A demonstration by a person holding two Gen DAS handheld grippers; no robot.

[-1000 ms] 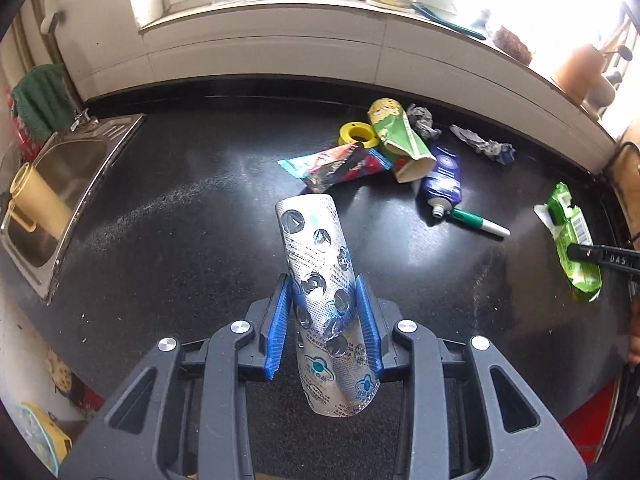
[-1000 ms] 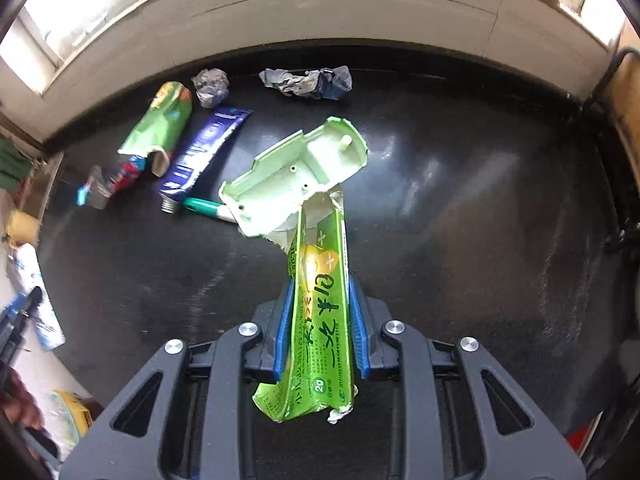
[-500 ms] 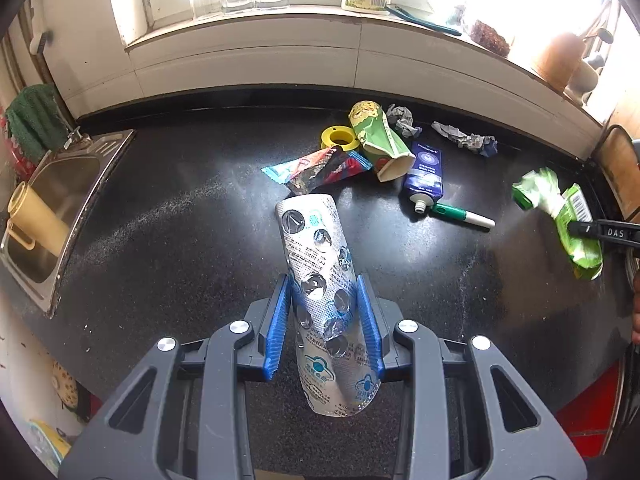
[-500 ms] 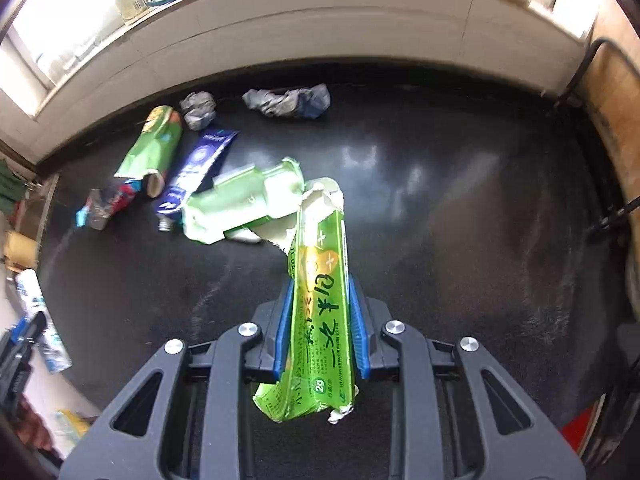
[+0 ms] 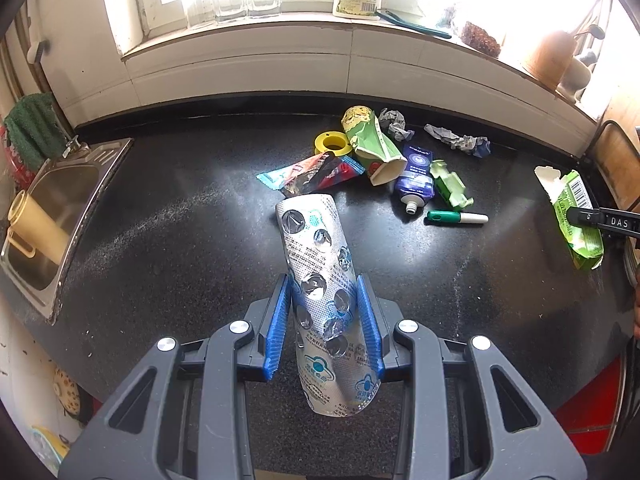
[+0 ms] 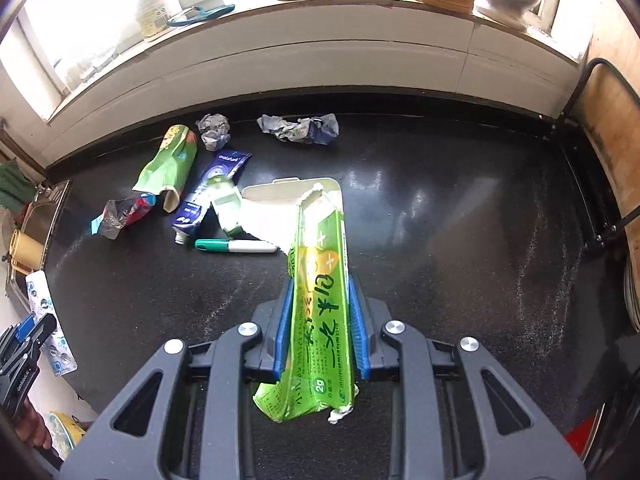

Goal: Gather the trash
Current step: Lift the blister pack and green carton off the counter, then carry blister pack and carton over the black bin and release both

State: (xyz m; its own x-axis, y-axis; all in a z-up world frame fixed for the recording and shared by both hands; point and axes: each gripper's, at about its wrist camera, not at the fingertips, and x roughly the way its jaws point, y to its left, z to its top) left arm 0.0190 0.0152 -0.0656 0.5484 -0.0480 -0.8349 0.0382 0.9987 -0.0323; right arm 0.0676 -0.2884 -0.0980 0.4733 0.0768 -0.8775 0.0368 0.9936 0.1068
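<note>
My left gripper (image 5: 324, 322) sits low in its wrist view, pointing forward over the black speckled countertop (image 5: 168, 232), its blue ribbed pads clamped on a silver foil blister pack (image 5: 320, 276) that curves up and away from me, its pockets popped and crinkled. My right gripper (image 6: 318, 330) is posed the same way above the counter, its pads closed on a flattened green carton (image 6: 322, 300) of glossy printed card, the torn white top flap opened out at the far end. From the left wrist view I see that carton (image 5: 576, 216) off at the right edge, pinched in the other tool. The rest of the trash lies in a loose cluster near the back wall: a crushed green paper cup (image 6: 168, 164) on its side, a blue squeeze tube (image 6: 210, 196) just beside it, a pale green moulded plastic piece (image 6: 226, 210) lying against the tube, a green-capped white marker (image 6: 236, 245), a crumpled red and blue foil wrapper (image 6: 122, 214), two grey paper wads (image 6: 214, 131) (image 6: 298, 128), and a yellow tape ring (image 5: 332, 143). A steel sink (image 5: 60, 200) sits at the left.
</note>
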